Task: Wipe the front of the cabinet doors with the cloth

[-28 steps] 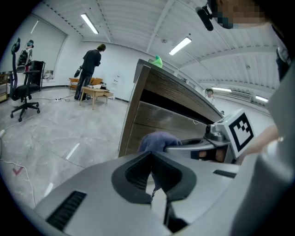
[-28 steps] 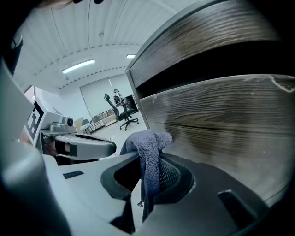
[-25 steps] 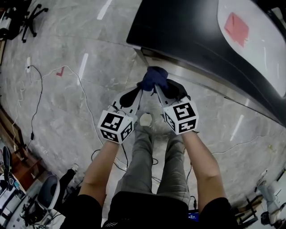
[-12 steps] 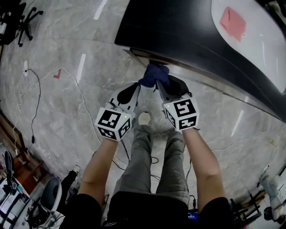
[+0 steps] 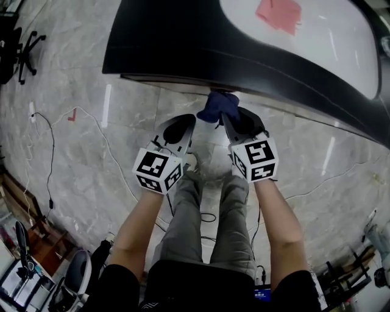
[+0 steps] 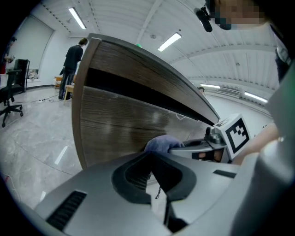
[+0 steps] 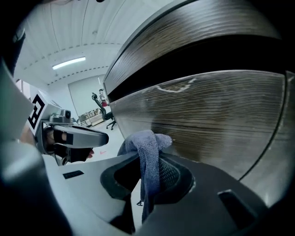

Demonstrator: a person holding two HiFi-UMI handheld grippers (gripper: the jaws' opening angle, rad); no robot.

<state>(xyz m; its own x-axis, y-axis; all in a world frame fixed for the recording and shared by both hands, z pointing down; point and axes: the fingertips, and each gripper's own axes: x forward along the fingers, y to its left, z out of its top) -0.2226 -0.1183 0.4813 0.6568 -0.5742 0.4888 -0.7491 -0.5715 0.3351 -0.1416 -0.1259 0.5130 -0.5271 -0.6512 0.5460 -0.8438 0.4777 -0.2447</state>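
A dark blue cloth is bunched at the foot of the cabinet's dark overhanging top. My right gripper is shut on it. In the right gripper view the cloth sticks out of the right gripper and its tip touches or nearly touches the wood-grain door front. My left gripper is beside it on the left, a little back from the door, jaws together with nothing in them. From the left gripper I see the cloth just ahead.
A red sheet lies on the cabinet's white top. Cables trail over the grey floor at the left. A person stands far off by the cabinet's end, and an office chair is at the left. My legs are below the grippers.
Both grippers and the cloth have moved forward to the cabinet; the cloth now sits under the edge of its top, against the door front.
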